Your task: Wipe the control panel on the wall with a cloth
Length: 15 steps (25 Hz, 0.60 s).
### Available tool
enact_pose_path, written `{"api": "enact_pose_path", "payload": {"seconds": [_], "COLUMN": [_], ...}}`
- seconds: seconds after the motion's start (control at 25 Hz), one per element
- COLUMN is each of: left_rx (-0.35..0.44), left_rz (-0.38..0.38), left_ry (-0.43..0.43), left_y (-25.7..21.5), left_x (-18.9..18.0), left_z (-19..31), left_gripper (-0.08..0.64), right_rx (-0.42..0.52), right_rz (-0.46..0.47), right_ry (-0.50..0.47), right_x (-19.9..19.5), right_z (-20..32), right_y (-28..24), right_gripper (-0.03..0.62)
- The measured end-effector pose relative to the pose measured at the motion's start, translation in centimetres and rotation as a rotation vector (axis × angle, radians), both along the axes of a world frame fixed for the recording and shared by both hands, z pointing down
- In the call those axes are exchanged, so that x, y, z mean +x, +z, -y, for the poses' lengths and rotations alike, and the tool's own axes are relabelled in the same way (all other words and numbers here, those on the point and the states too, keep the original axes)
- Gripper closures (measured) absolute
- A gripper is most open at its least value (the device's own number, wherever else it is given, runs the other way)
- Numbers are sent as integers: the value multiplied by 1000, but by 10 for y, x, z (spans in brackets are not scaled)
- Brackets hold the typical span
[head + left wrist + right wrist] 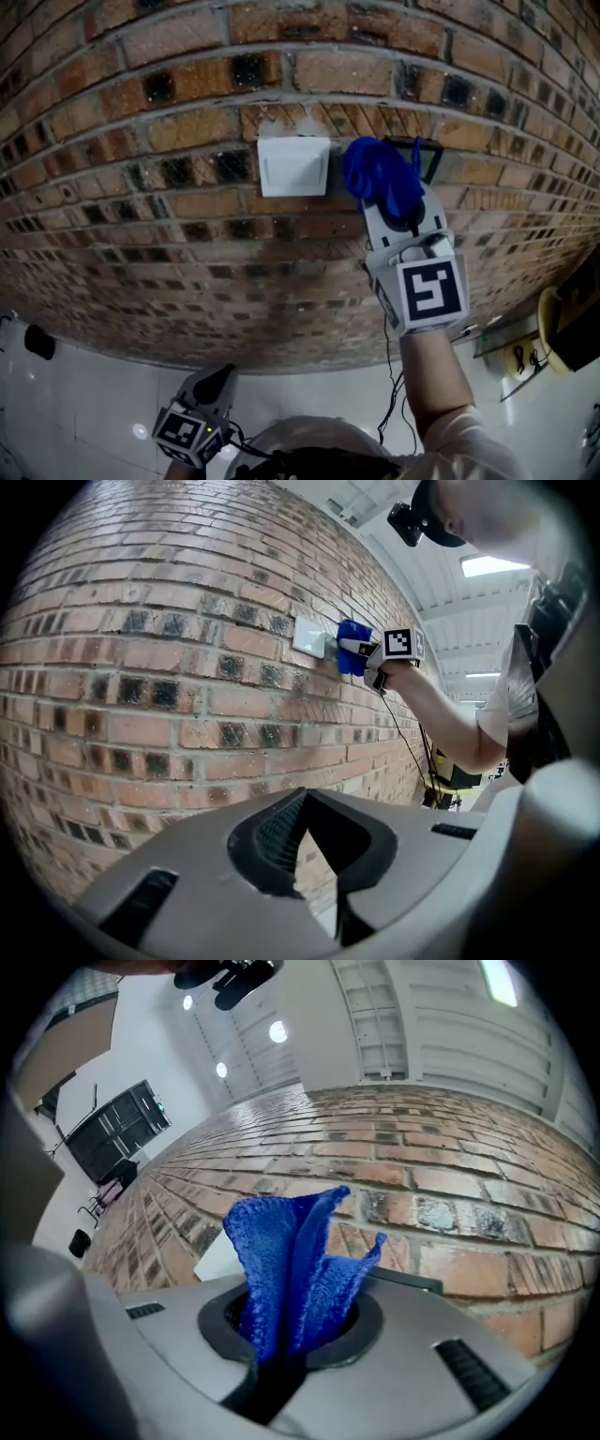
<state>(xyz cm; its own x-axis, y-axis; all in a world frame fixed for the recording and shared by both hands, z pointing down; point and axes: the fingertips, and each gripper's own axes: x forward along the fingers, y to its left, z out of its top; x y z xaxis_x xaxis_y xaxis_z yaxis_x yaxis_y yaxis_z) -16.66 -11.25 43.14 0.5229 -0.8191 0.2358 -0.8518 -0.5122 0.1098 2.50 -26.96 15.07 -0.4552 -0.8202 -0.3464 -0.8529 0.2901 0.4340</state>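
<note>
On the brick wall a white control panel (293,166) (309,637) (220,1258) sits beside a dark-framed panel (429,159) (408,1282). My right gripper (398,202) (291,1326) (361,656) is raised to the wall and shut on a bunched blue cloth (378,173) (281,1251) (349,658). The cloth presses against the wall just right of the white panel and hides the dark panel's left side. My left gripper (217,380) (302,797) hangs low, away from the wall, with its tips together and nothing between them.
A thin black cable (387,375) hangs down the wall below the right gripper. Yellow equipment (562,328) stands at the far right near the floor. A small black object (39,341) lies on the white floor at left.
</note>
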Motion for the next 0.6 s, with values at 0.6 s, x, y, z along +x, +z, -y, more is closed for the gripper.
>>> {"api": "enact_pose_path", "payload": {"seconds": [0.6], "left_rx": [-27], "left_rz": [-13], "left_ry": [24], "left_y": [20], "left_x": [-55], "left_z": [-6], "left_gripper": [558], "right_rx": [27], "right_rz": [58], "right_ry": [-43], "right_x": [-29], "right_z": [-26], "right_y": [21], "right_gripper": [503]}}
